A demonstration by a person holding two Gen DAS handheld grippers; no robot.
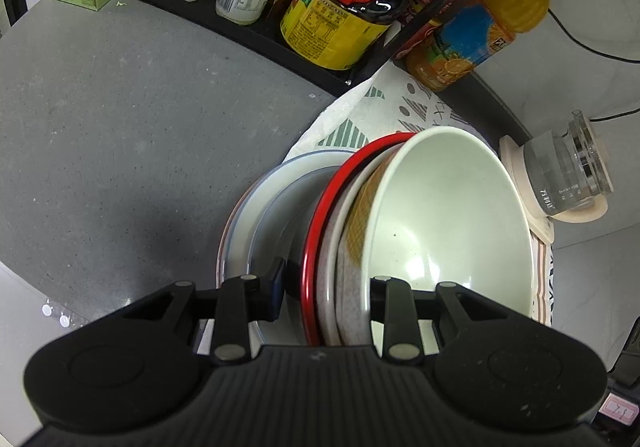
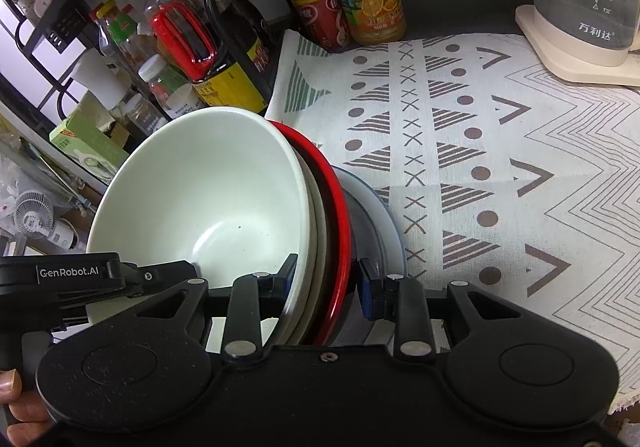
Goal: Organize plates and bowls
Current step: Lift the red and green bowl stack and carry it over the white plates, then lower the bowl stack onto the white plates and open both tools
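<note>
Dishes stand nested on edge in the left wrist view: a pale green bowl [image 1: 448, 223] faces right, with a beige-sided dish and a red-rimmed plate [image 1: 320, 243] pressed against its back, and a white plate with a blue rim [image 1: 244, 219] leaning farthest left. The left gripper [image 1: 326, 293] grips the stack, one pad against the red plate's outer side, the other finger inside the green bowl, clenched on the nested rims. The stack sits where grey countertop [image 1: 120, 107] meets a patterned cloth [image 1: 360, 115]. Behind stand a soy sauce bottle [image 1: 344, 7], an orange juice bottle [image 1: 480, 27] and a glass kettle [image 1: 568, 175].

From the right wrist view, the right gripper [image 2: 326, 281] straddles the same stack from the opposite side: its left finger sits inside the green bowl [image 2: 208, 199], its right pad just beyond the red rim [image 2: 340, 219], so it grasps the bowl and red plate together. The blue-rimmed plate [image 2: 384, 219] lies outside that pad, over the cloth [image 2: 500, 167].
</note>
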